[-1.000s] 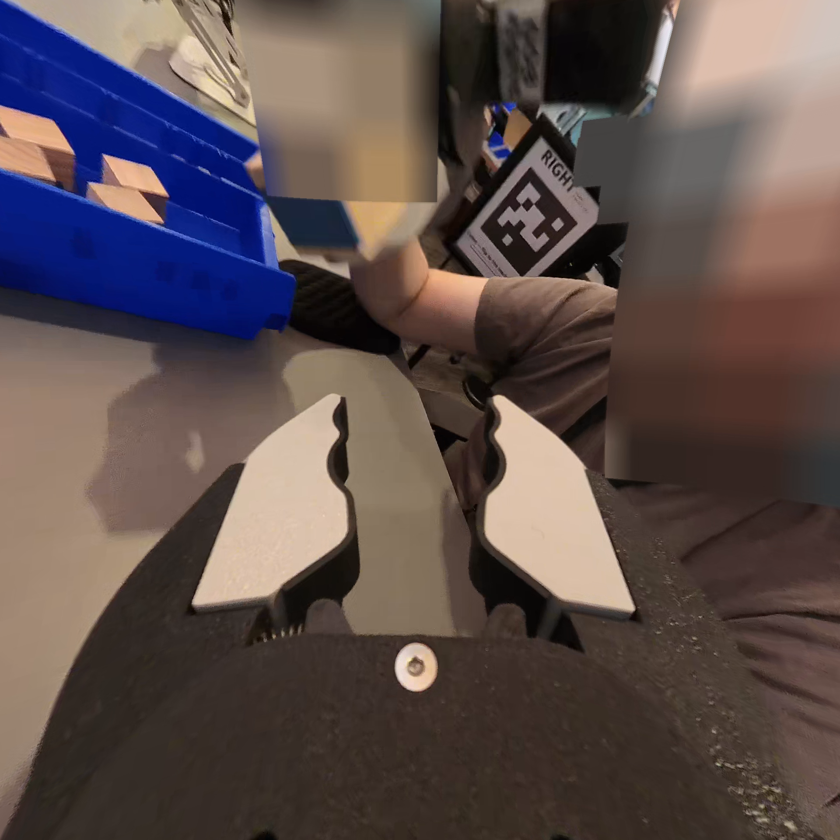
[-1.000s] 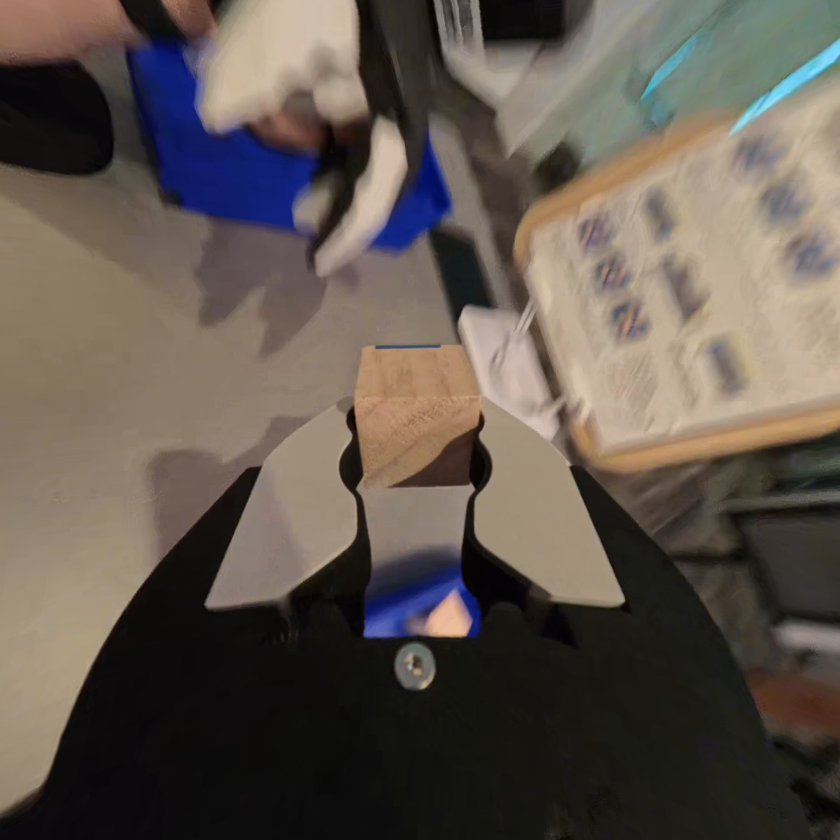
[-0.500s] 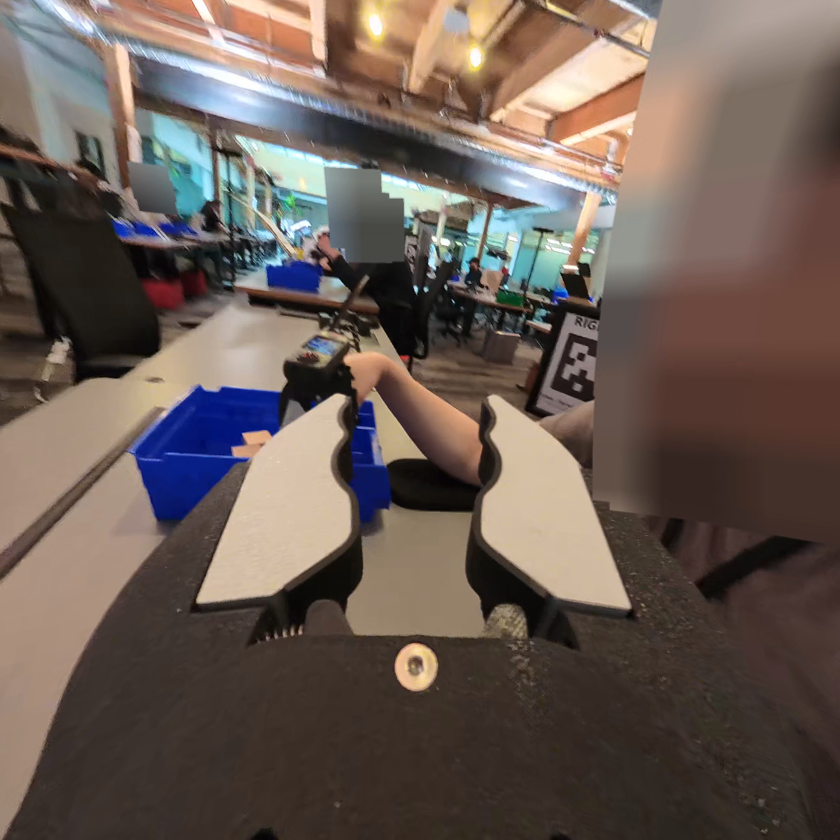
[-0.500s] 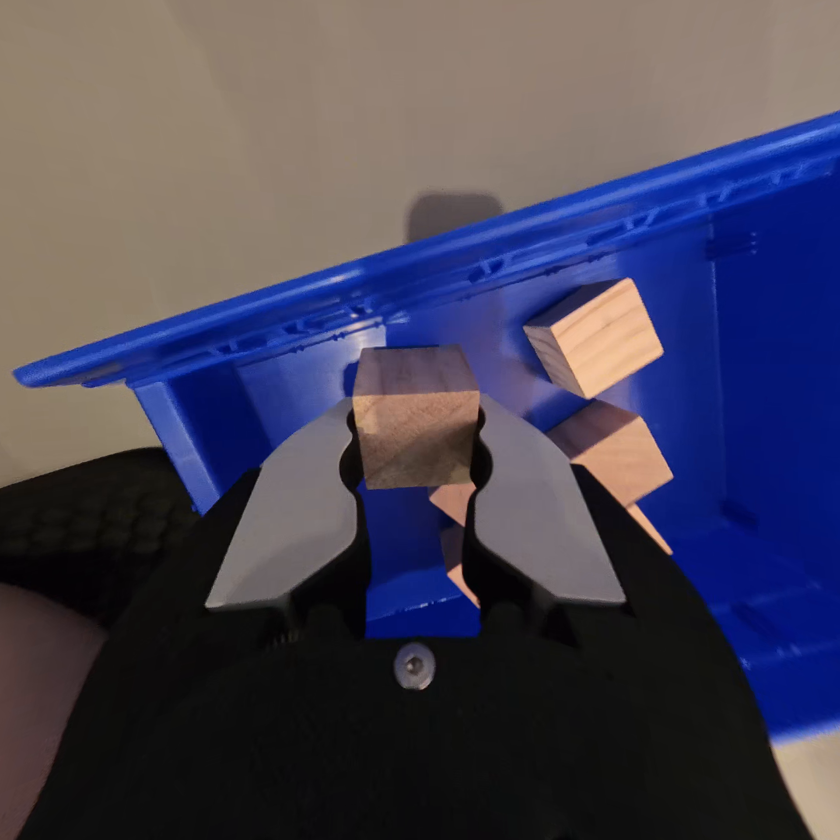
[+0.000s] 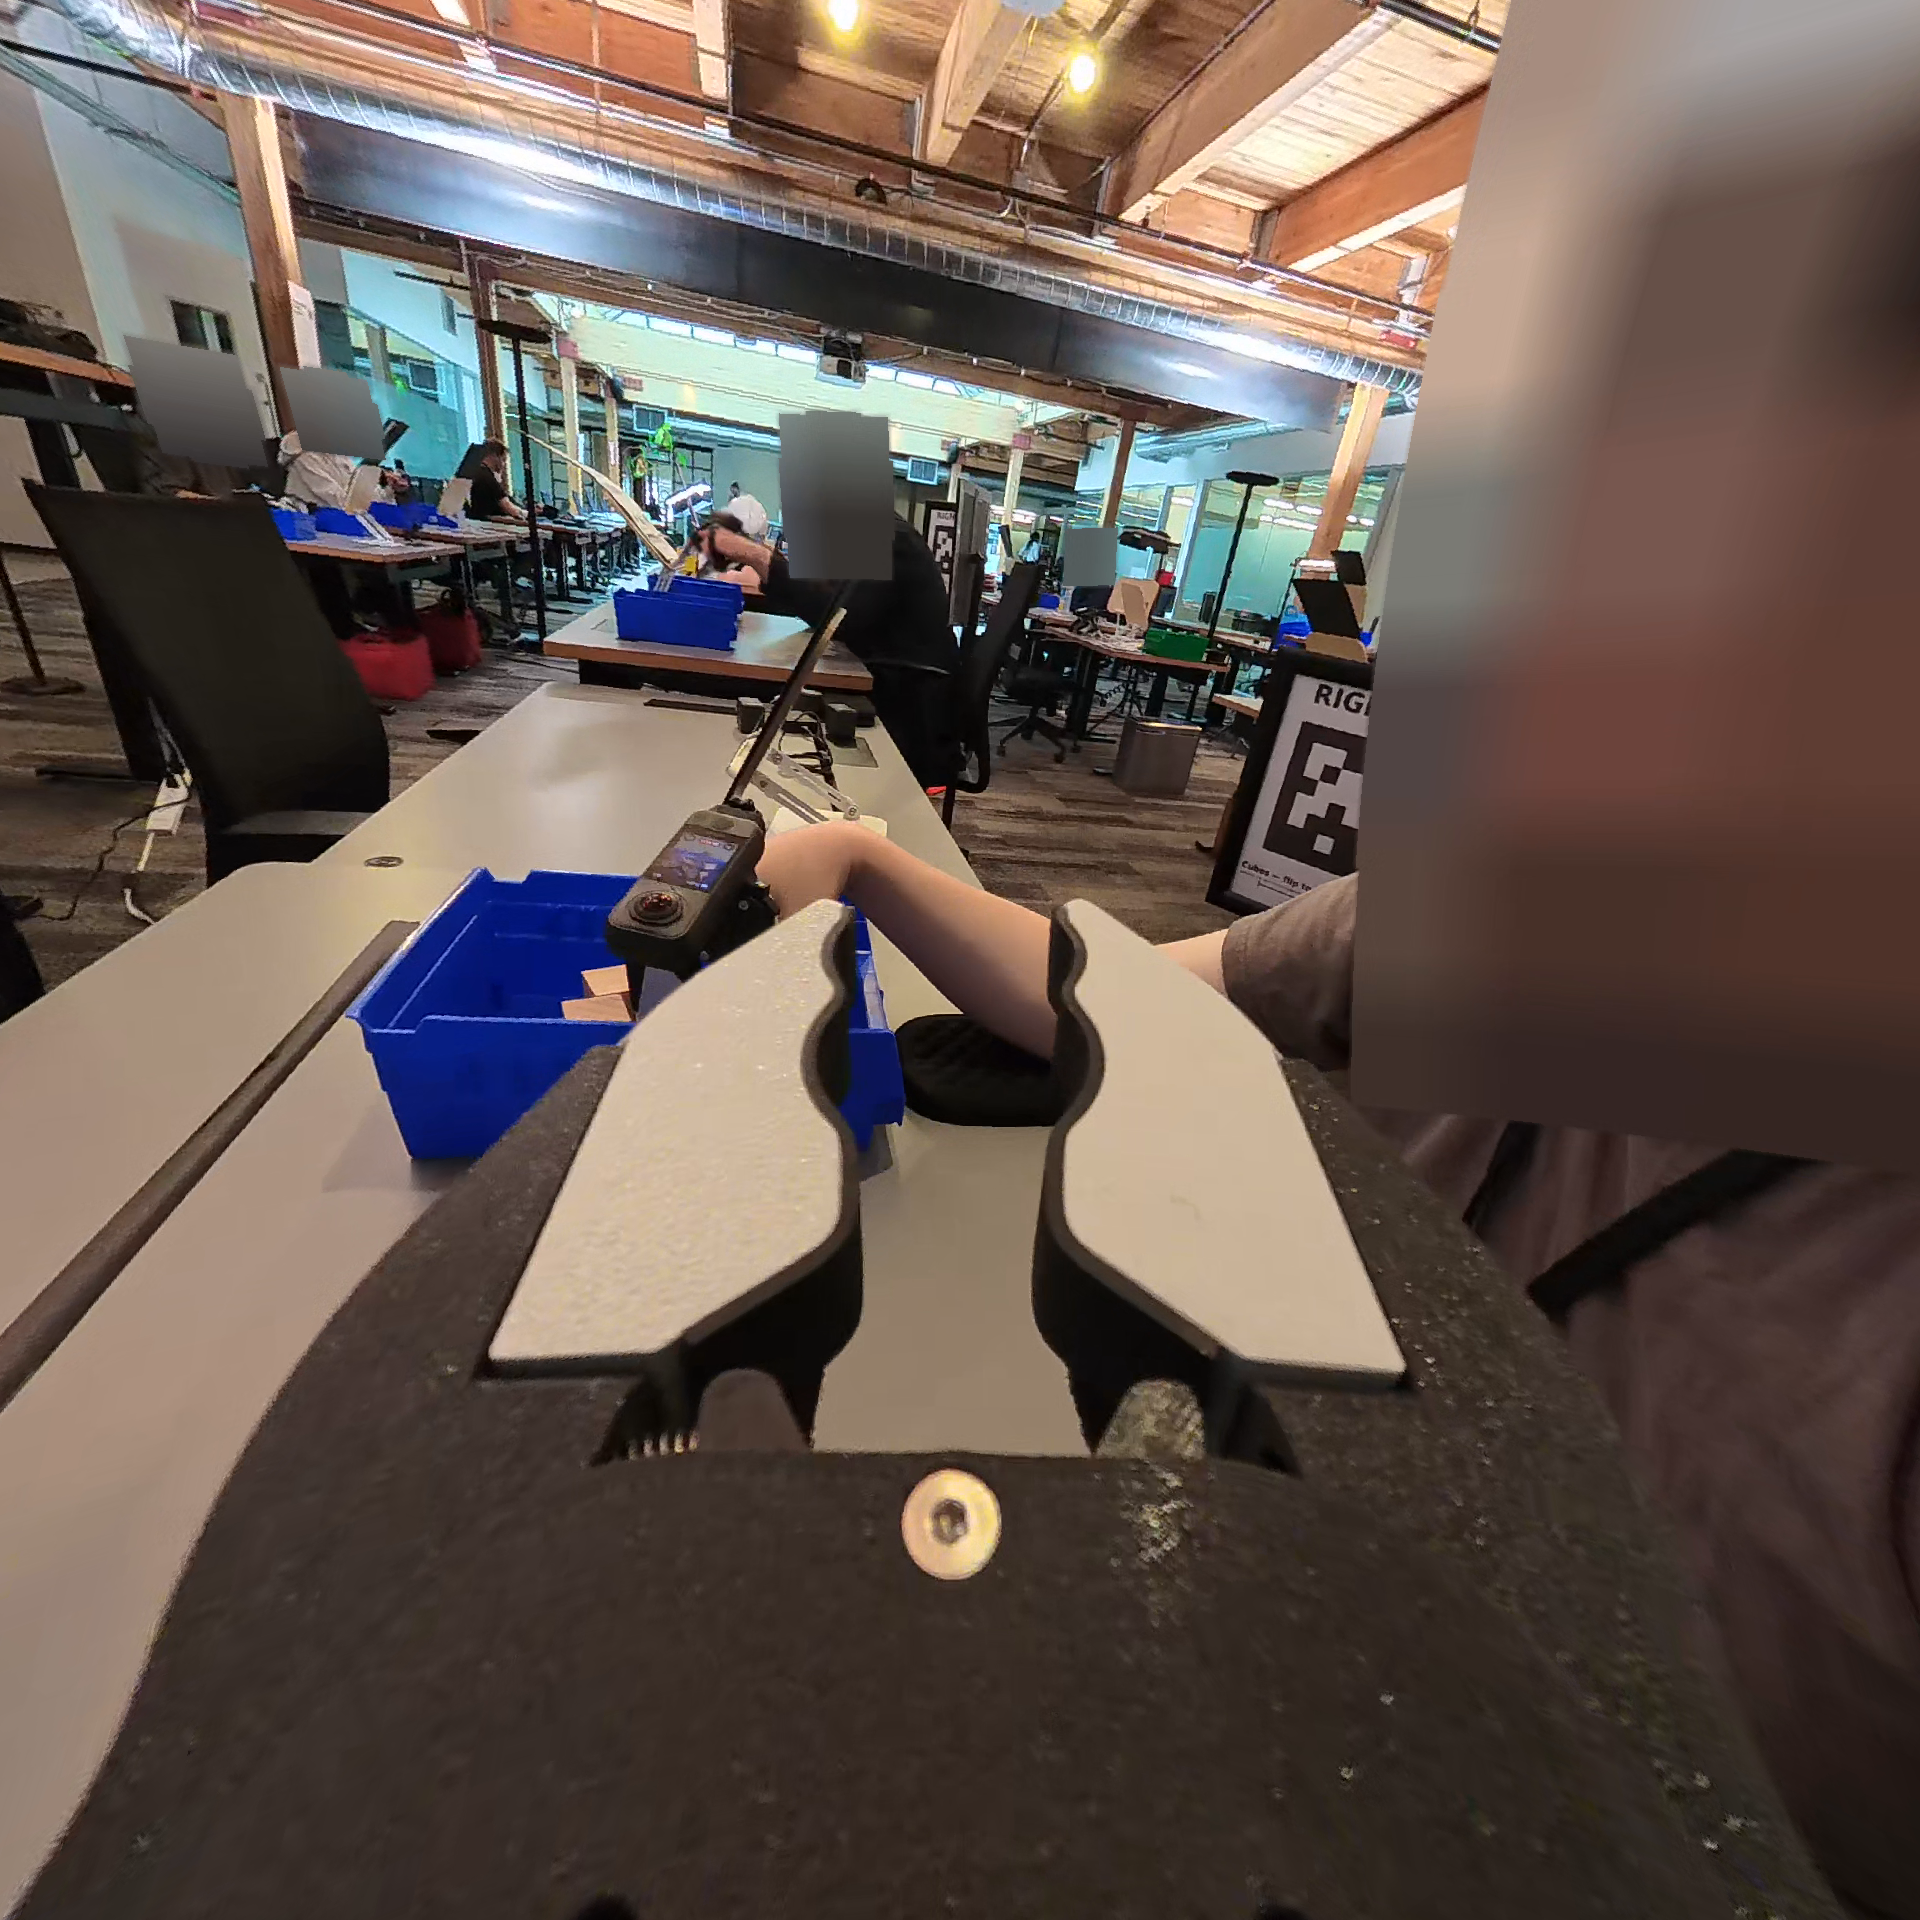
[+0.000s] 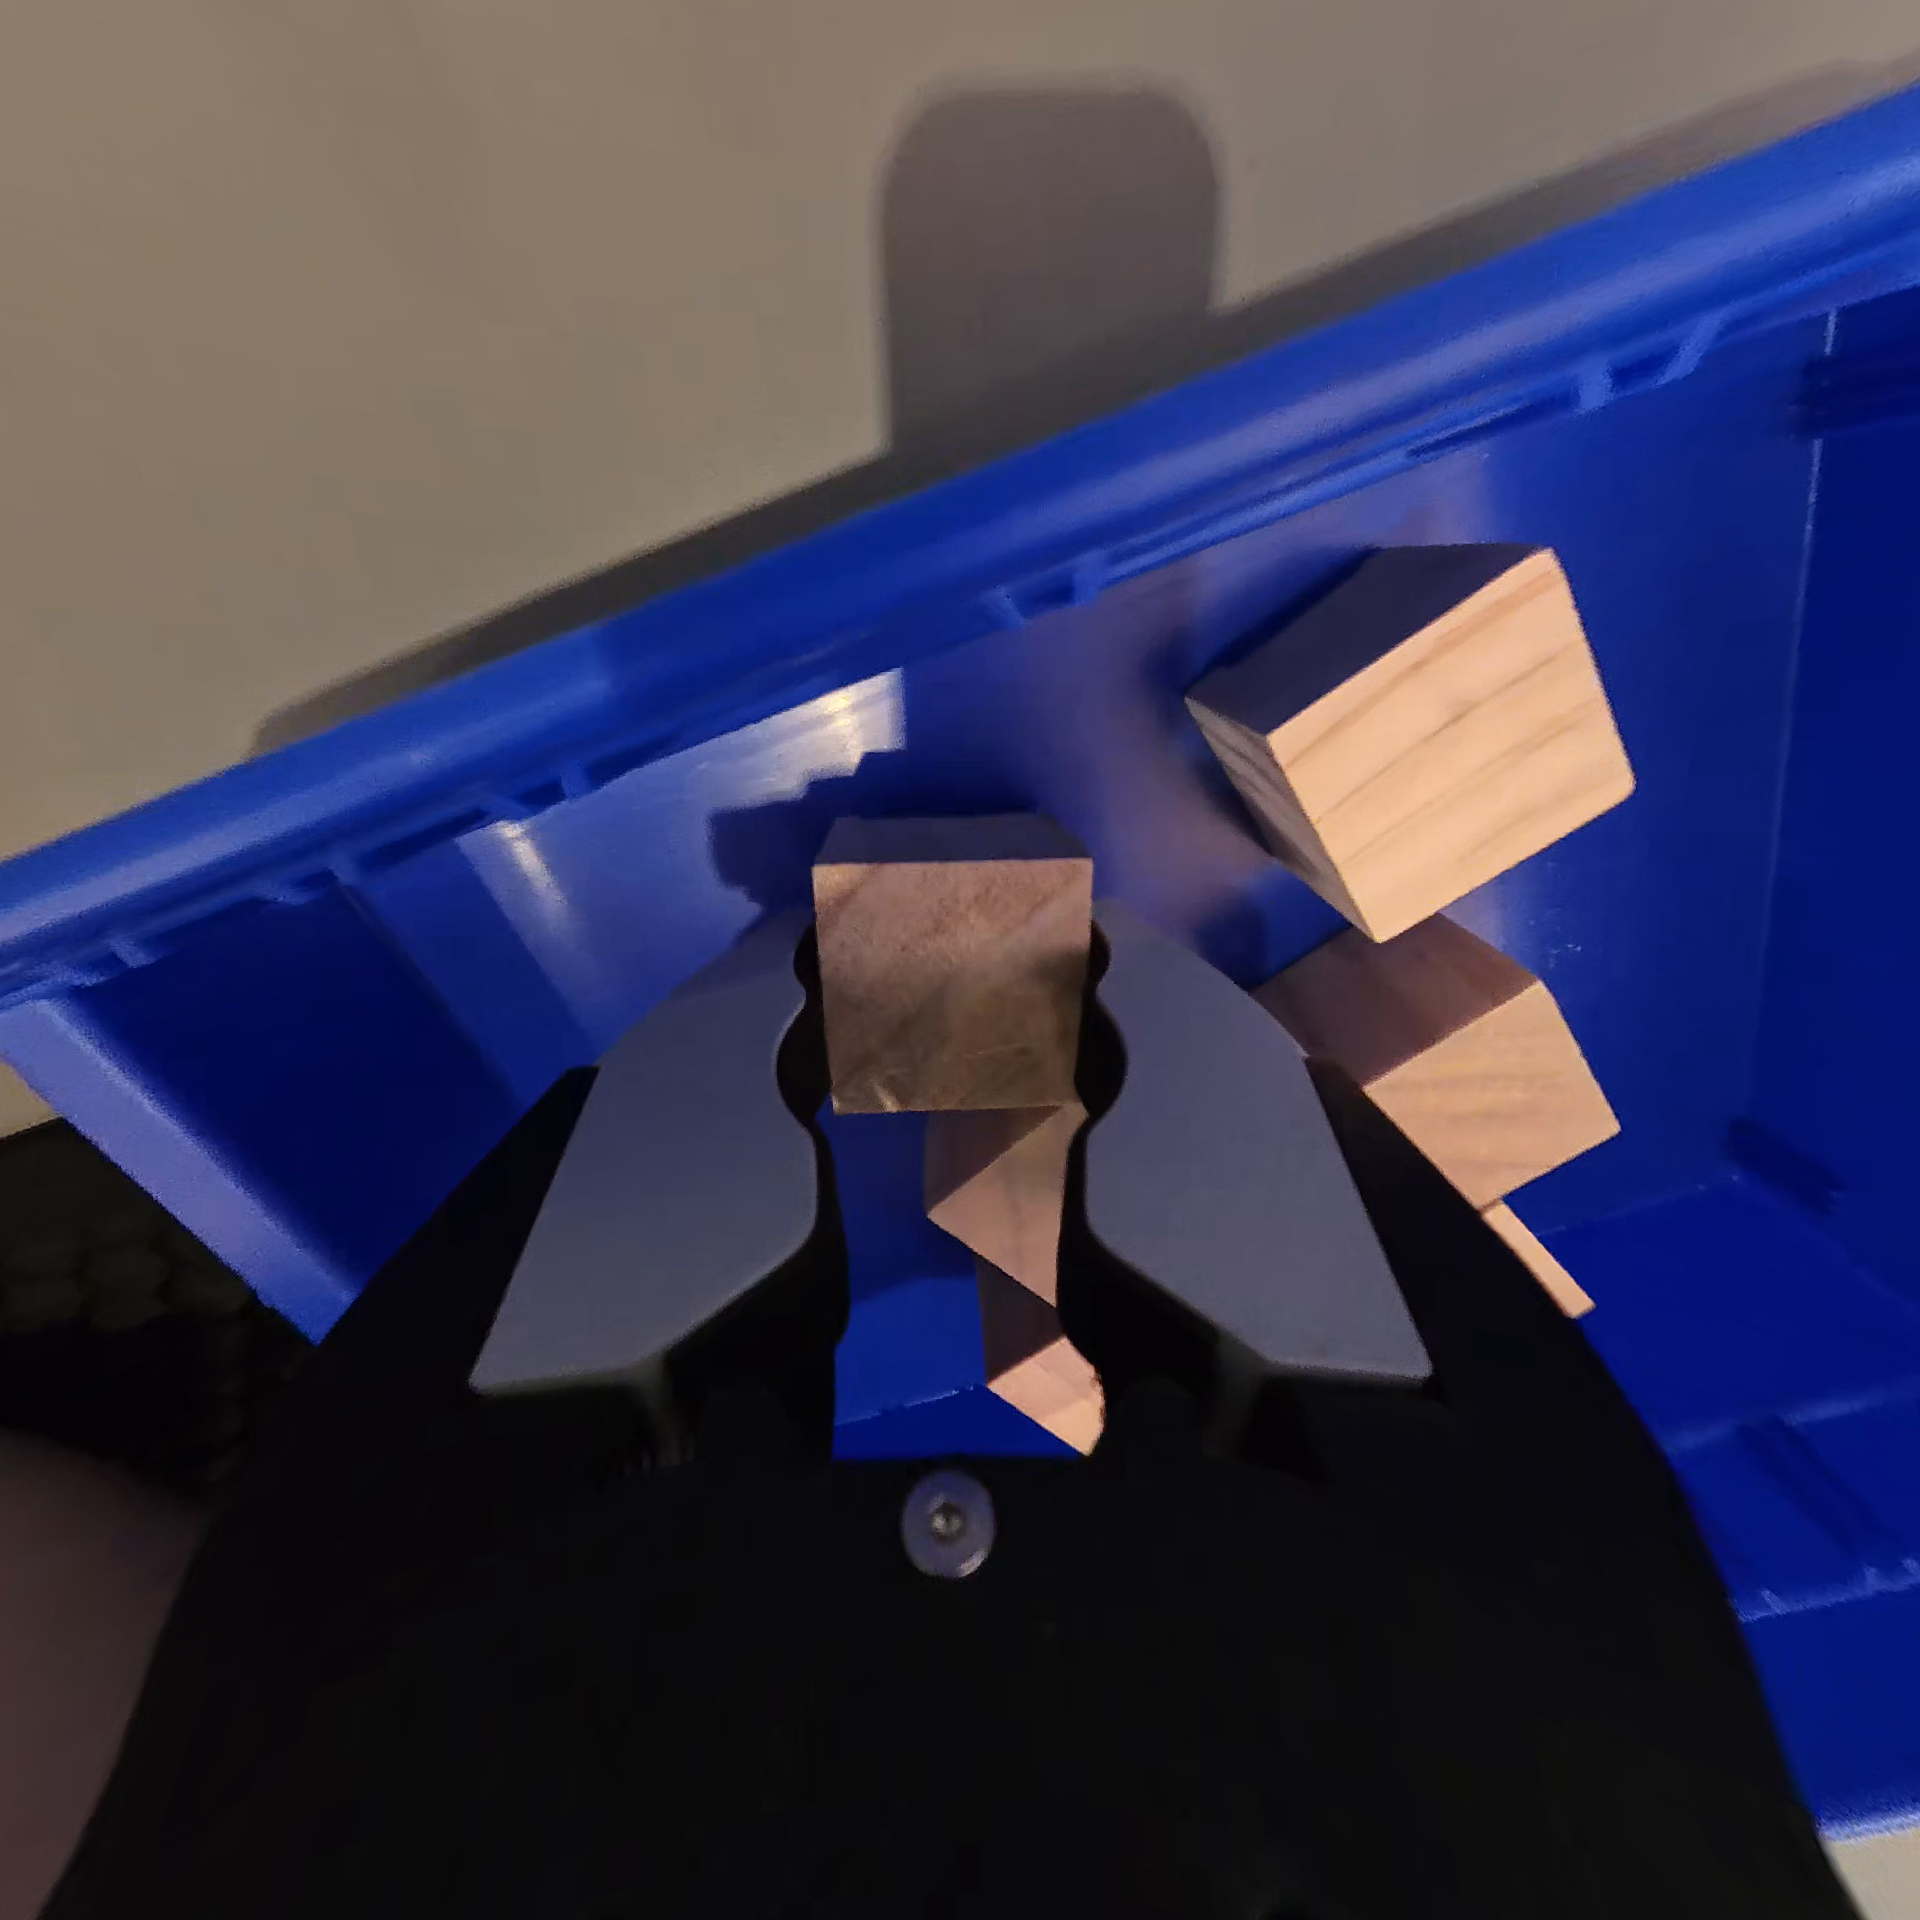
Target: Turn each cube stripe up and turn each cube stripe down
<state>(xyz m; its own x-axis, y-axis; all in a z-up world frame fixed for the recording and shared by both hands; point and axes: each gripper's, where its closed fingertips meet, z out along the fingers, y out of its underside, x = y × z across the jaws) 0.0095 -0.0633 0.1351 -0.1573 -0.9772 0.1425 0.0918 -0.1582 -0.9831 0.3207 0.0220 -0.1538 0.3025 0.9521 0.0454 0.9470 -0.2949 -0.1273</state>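
Note:
My right gripper (image 6: pixel 951 935) is shut on a wooden cube (image 6: pixel 951 982) and holds it inside the blue bin (image 6: pixel 727 665), pointing down at the bin floor. No stripe shows on the held cube. Several other wooden cubes lie in the bin, one (image 6: pixel 1423 748) up right and one (image 6: pixel 1455 1070) just below it; another (image 6: pixel 997 1174) lies under the held cube. My left gripper (image 5: pixel 945 925) is open and empty, held level above the grey table (image 5: pixel 156 1351), short of the bin (image 5: pixel 488 1049). The right gripper's camera (image 5: pixel 686 883) and the person's forearm (image 5: pixel 935 925) show over the bin.
A black pad (image 5: pixel 966 1070) lies under the forearm beside the bin. A dark groove (image 5: pixel 197 1132) runs along the table to the left. A marker board (image 5: pixel 1309 790) stands at the right. Office chairs, desks and other people are far behind.
The right gripper has gone lower into the bin with its cube, so the cubes look larger. The left gripper tilted up from the table a second ago and has since stayed nearly still.

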